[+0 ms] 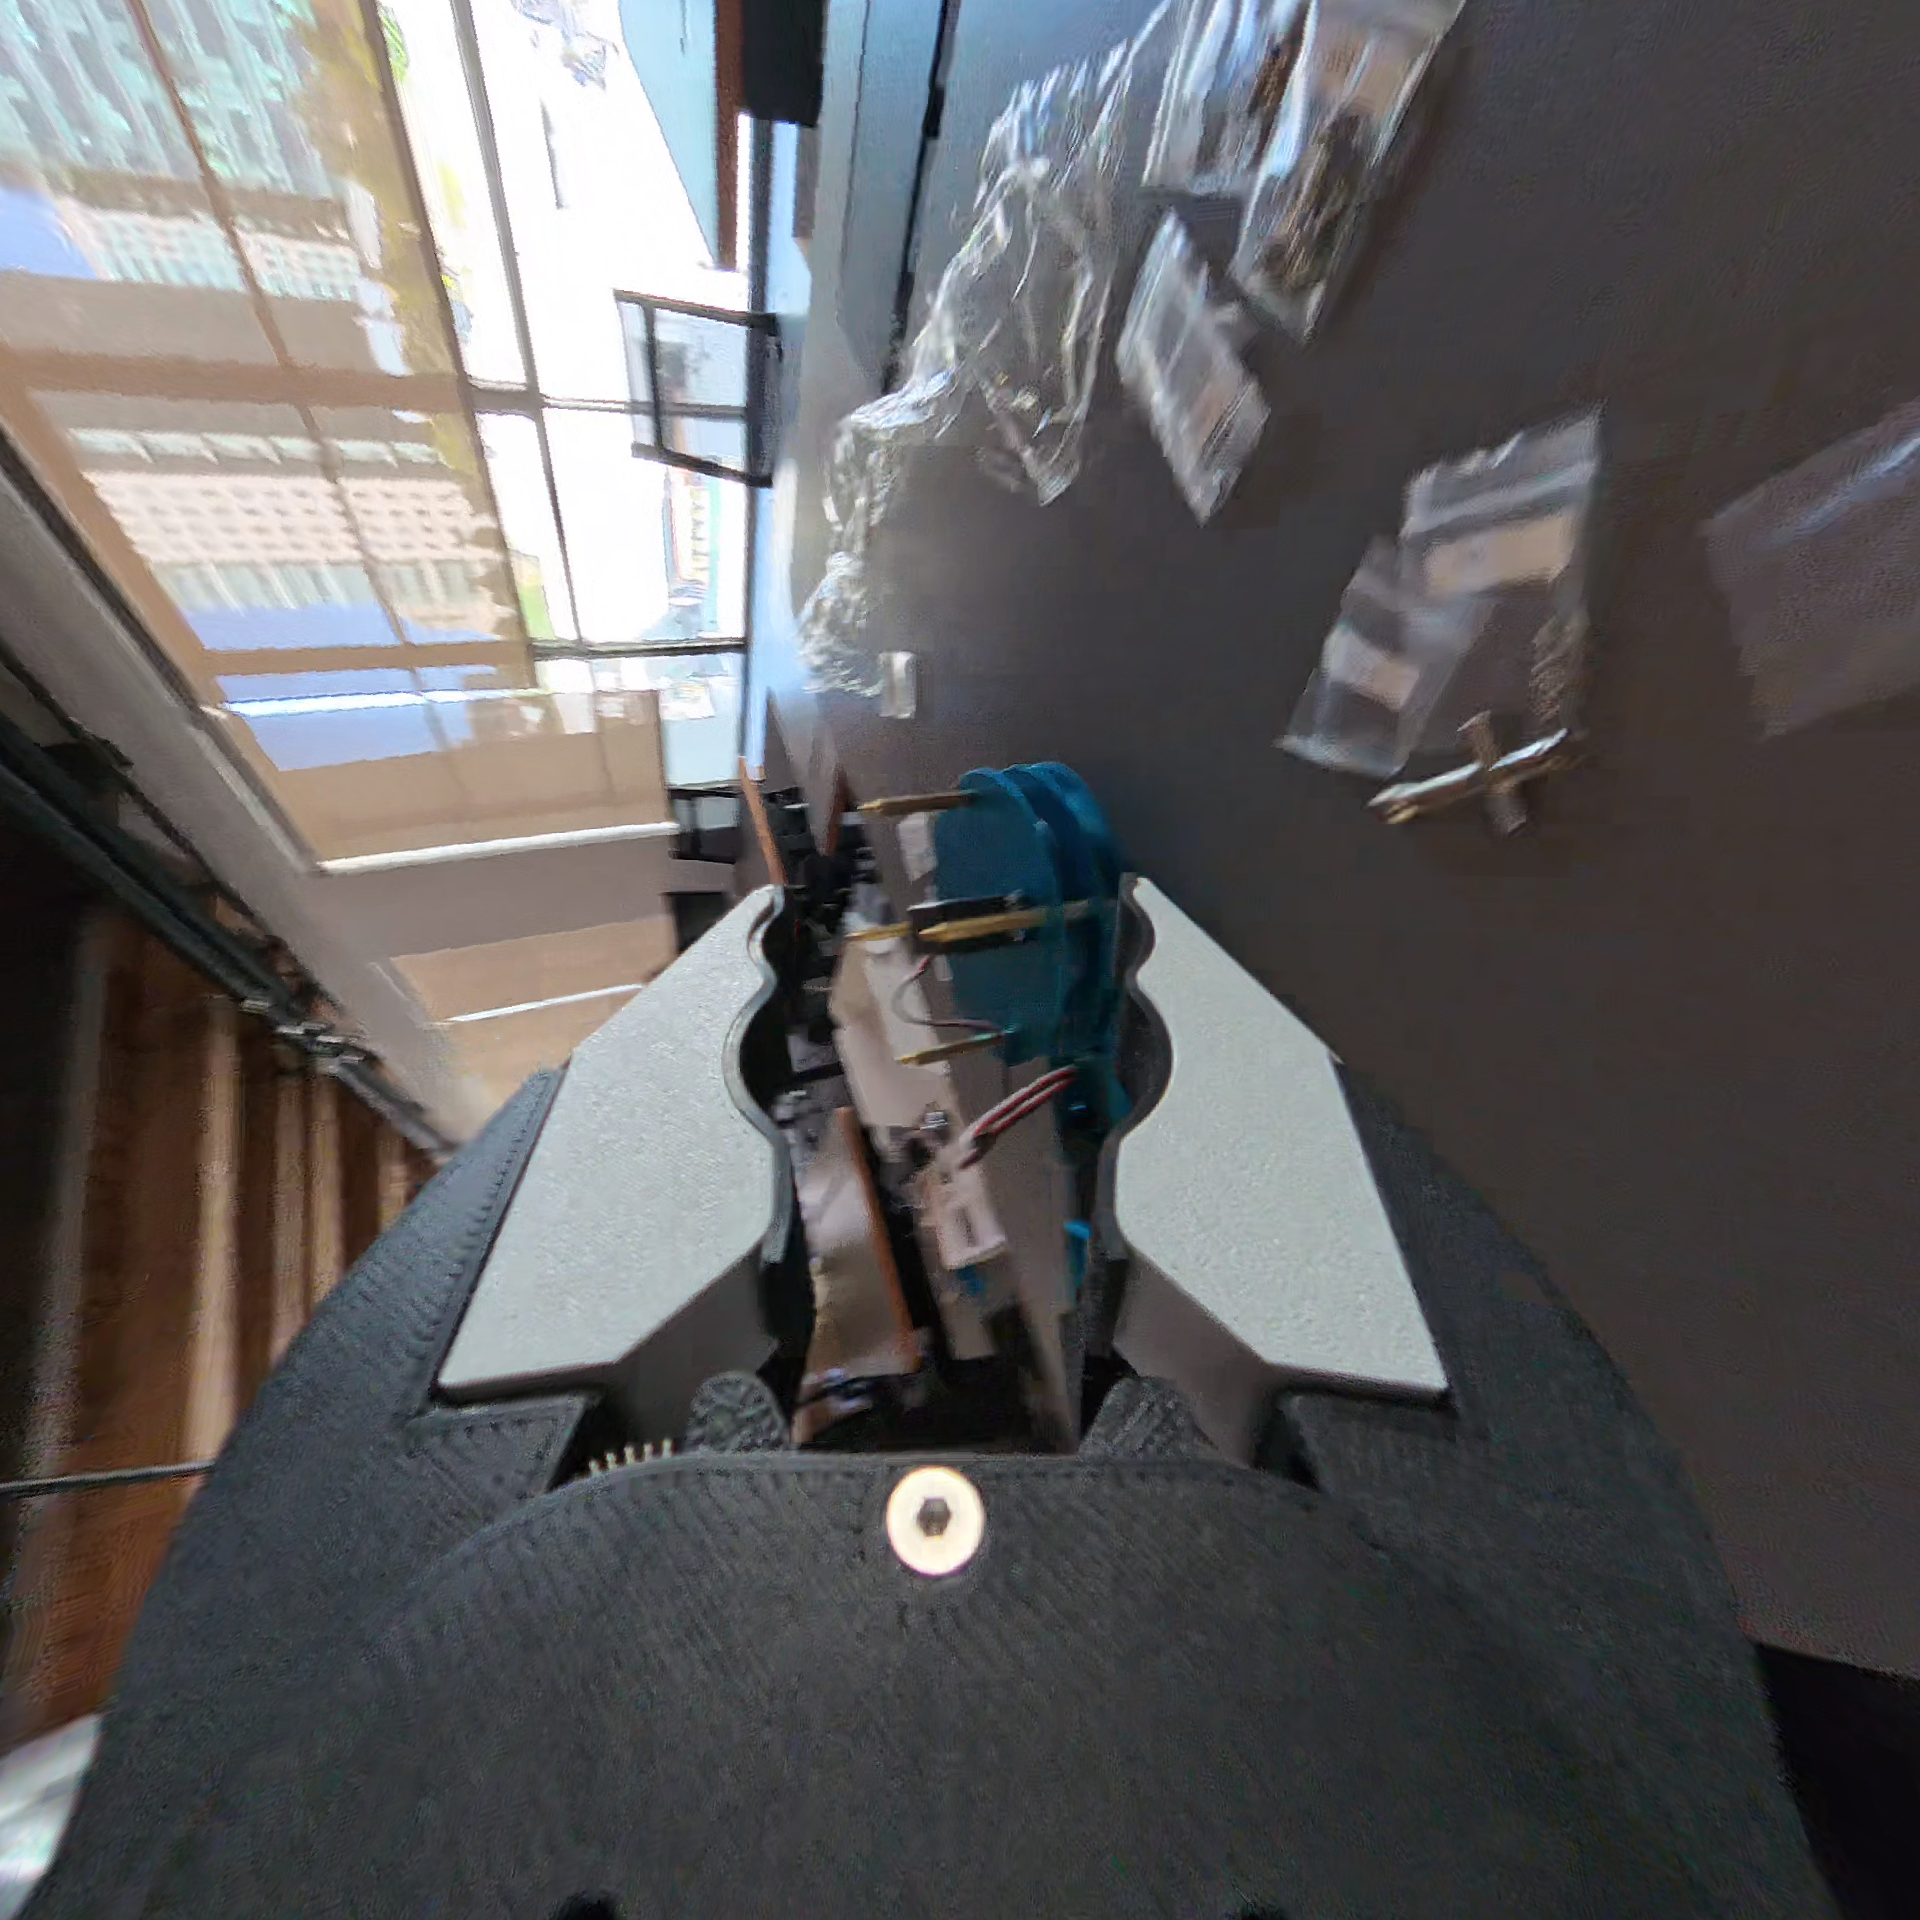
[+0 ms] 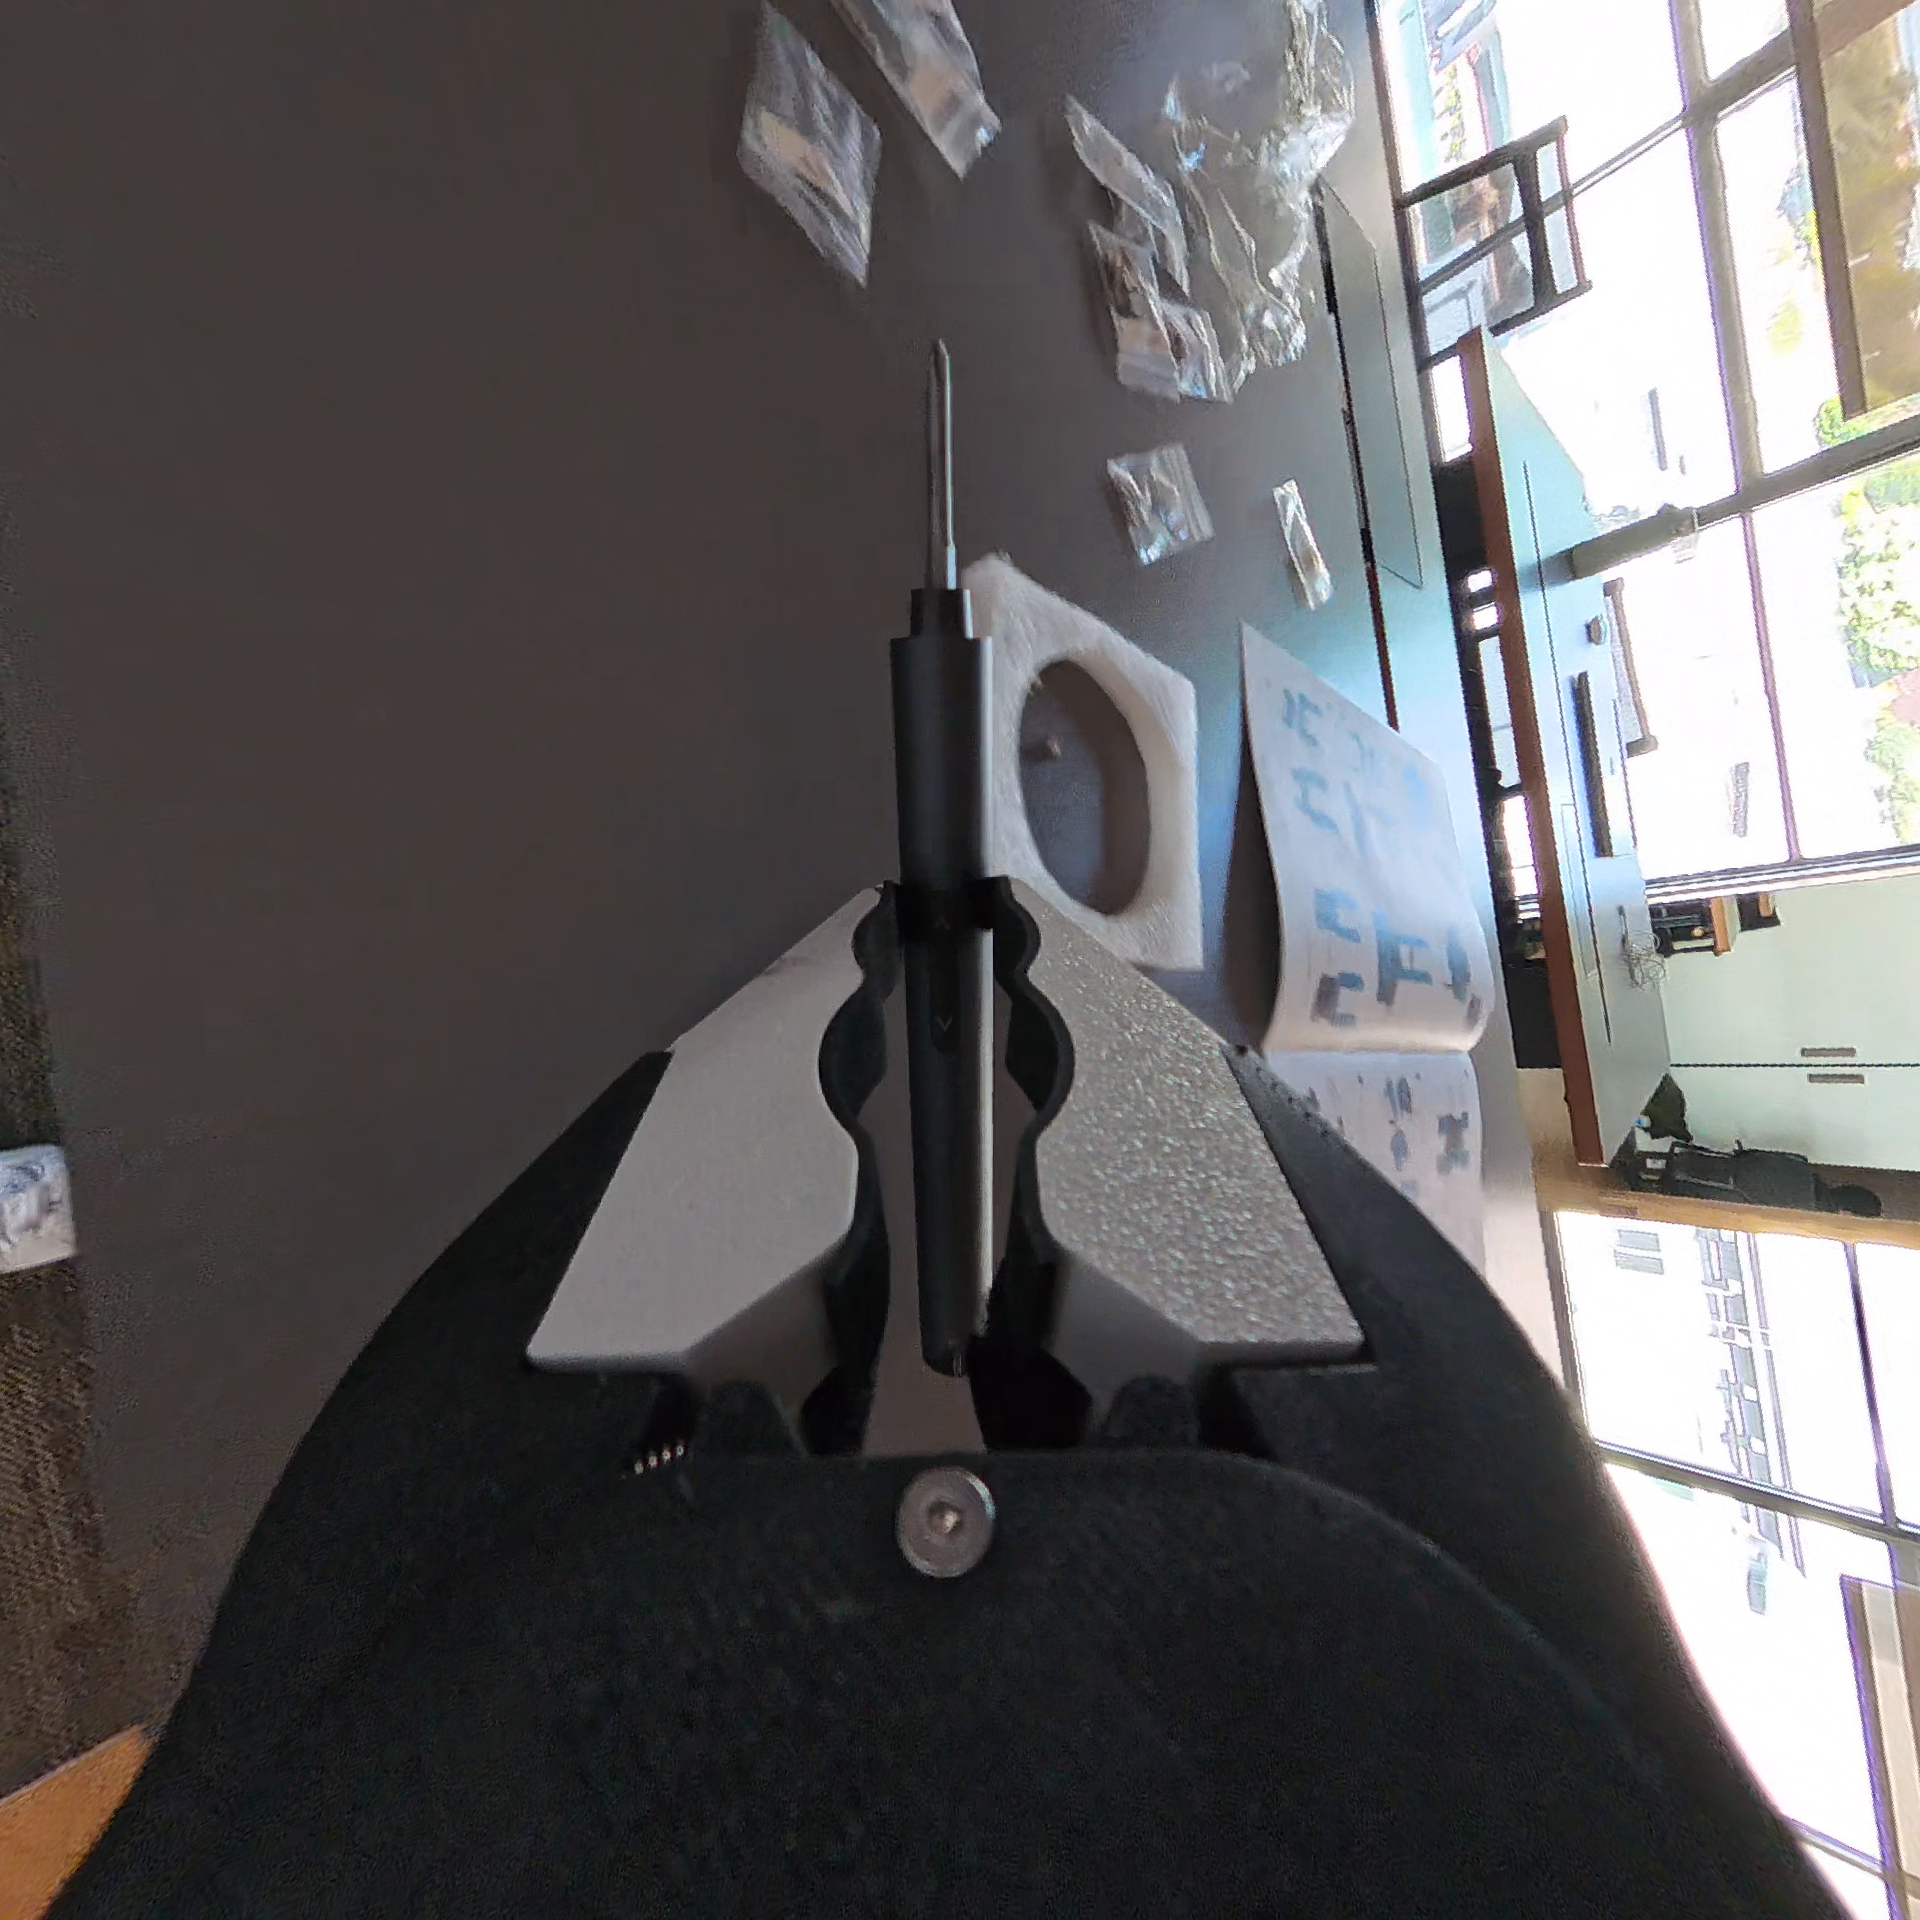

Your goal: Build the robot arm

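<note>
The left gripper (image 1: 951, 904) is closed about halfway around a small assembly (image 1: 997, 1039): a blue plate with brass standoffs poking sideways, a pale board behind it, and red-and-white wires running to a white connector deep between the jaws. It looks lifted clear of the dark table (image 1: 1351, 1143) and turned on edge, probably so the standoff ends face out where a tool can get at them. Ahead and to the right of this gripper lies a small metal wrench (image 1: 1475, 779), just beside clear bags (image 1: 1455, 613) of parts; more bags are scattered farther ahead.

The right gripper (image 2: 943, 896) is clamped on a slim dark screwdriver (image 2: 940, 831). The handle runs straight down the middle of the jaws and the bit sticks well out past the tips, so the tool lines up with the gripper's own axis, which would make aiming the tip simple. The bit touches nothing. Just right of the shaft, on the table, sits a white foam piece (image 2: 1164, 707) with a round cut-out, and beyond that an open booklet (image 2: 1371, 873). More bags lie ahead to the right.
</note>
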